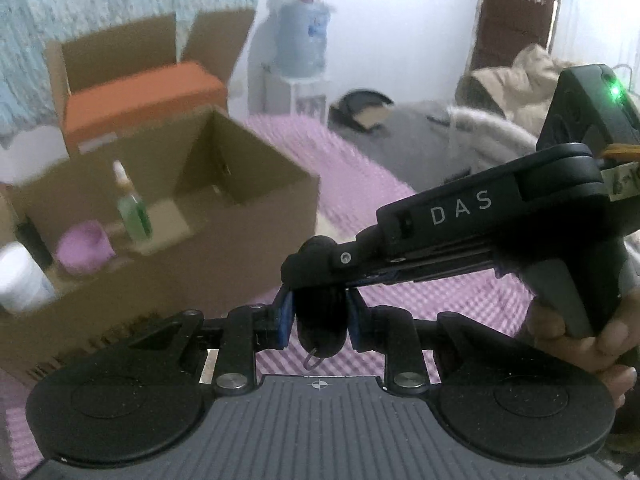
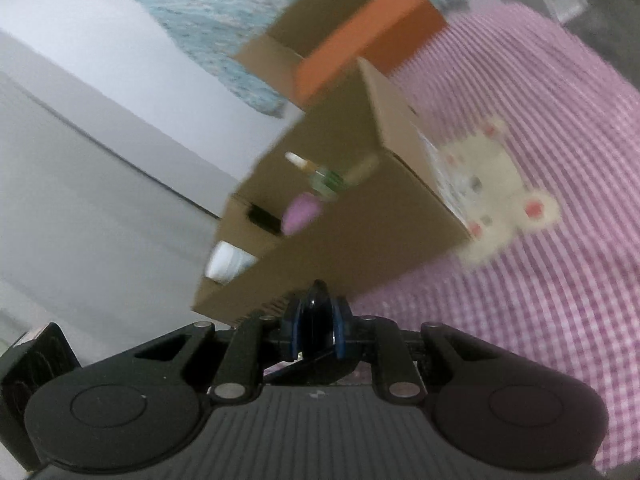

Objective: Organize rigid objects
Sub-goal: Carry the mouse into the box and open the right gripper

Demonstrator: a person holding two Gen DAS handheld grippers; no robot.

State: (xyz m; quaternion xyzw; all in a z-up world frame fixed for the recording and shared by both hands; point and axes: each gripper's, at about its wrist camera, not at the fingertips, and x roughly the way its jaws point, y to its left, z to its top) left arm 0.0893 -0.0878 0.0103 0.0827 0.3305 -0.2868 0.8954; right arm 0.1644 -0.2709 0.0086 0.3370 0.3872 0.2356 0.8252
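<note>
A small black object (image 1: 319, 320) with a smooth, rounded, somewhat glossy body sits between the blue pads of both tools at once. In the left wrist view its lower end is blunt and domed, and a little metal ring hangs from that end. What exactly it is cannot be told, though the ring suggests a key-fob sort of thing. In the right wrist view the same black object (image 2: 316, 318) appears edge-on as a dark, shiny wedge that narrows to a point at the top.

The left hand-held gripper (image 1: 319, 322) is clenched on the black object, one blue pad pressed against each side. The right hand-held gripper (image 1: 320, 276) reaches in from the right of that view, its black body printed with "DAS", held by a hand (image 1: 580, 344) at the grey handle; its tip covers the upper part of the object. Seen from its own camera, the right hand-held gripper (image 2: 316, 332) is likewise clamped on the object, pads tight against both faces.

The object is held above a bed with a pink-and-white checked cover (image 1: 360, 168), just in front of an open cardboard box (image 1: 240, 248). Inside the box stand a green bottle with a white nozzle (image 1: 134, 208), a lilac cup (image 1: 84, 248), a white container (image 1: 20, 280) and a slim black item (image 1: 34, 240). Behind it is a second cardboard box (image 1: 116, 56) holding an orange box (image 1: 140, 100). A cream soft toy with pink spots (image 2: 492, 192) lies on the cover beside the near box. Both views are blurred.
</note>
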